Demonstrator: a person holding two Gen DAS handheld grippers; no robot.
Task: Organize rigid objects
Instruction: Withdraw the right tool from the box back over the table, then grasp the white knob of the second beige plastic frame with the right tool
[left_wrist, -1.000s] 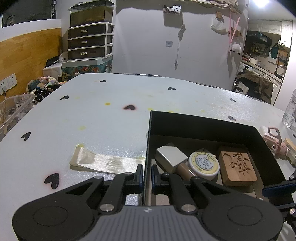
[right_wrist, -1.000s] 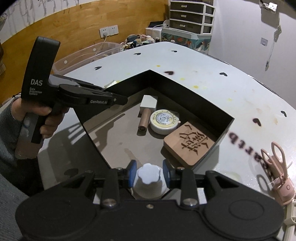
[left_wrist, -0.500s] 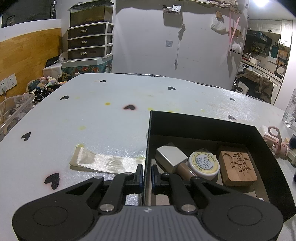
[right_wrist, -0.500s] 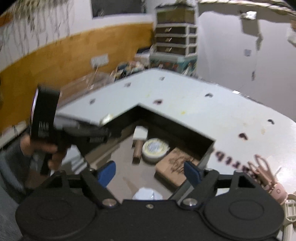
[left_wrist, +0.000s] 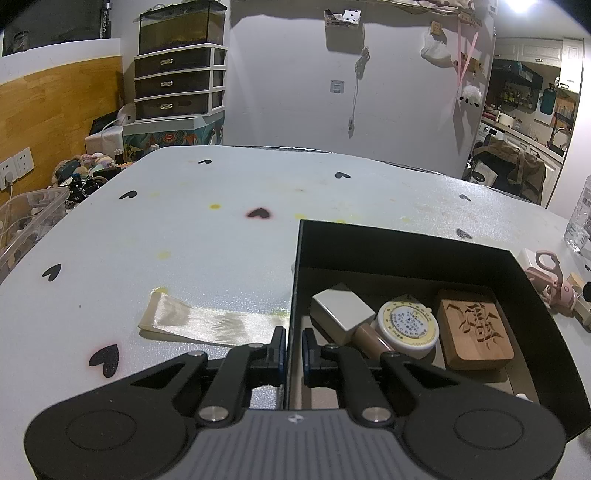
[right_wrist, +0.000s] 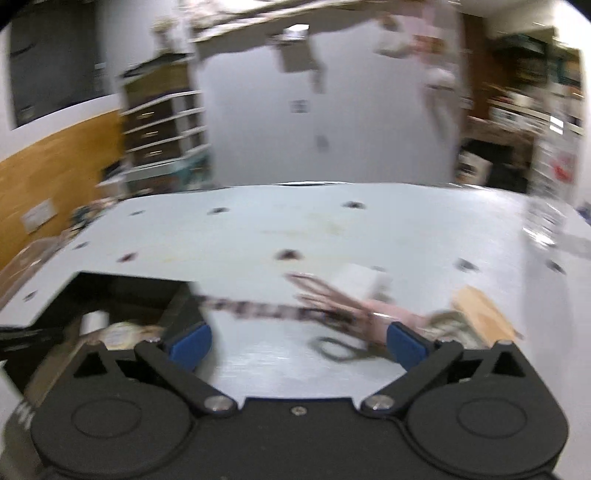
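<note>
A black box (left_wrist: 369, 243) sits on the white table. It holds a grey-headed stamp (left_wrist: 341, 312), a round white tape measure (left_wrist: 407, 328) and a carved wooden block (left_wrist: 473, 334). My left gripper (left_wrist: 294, 345) is shut on the box's left wall, one finger on each side. My right gripper (right_wrist: 297, 341) is open and empty, above the table to the right of the box (right_wrist: 122, 291). Pink scissors (right_wrist: 343, 306) lie just ahead of it, blurred; they also show in the left wrist view (left_wrist: 552, 284).
A cream ribbon strip (left_wrist: 207, 321) lies left of the box. A white block (right_wrist: 356, 282) and a wooden piece (right_wrist: 482, 314) lie near the scissors. A clear bottle (left_wrist: 580, 221) stands at the far right. A clear bin (left_wrist: 22, 225) sits off the table's left edge.
My right gripper opened, let go of the white flower-shaped piece inside the box, then swung right towards the scissors. My left gripper has not moved.
</note>
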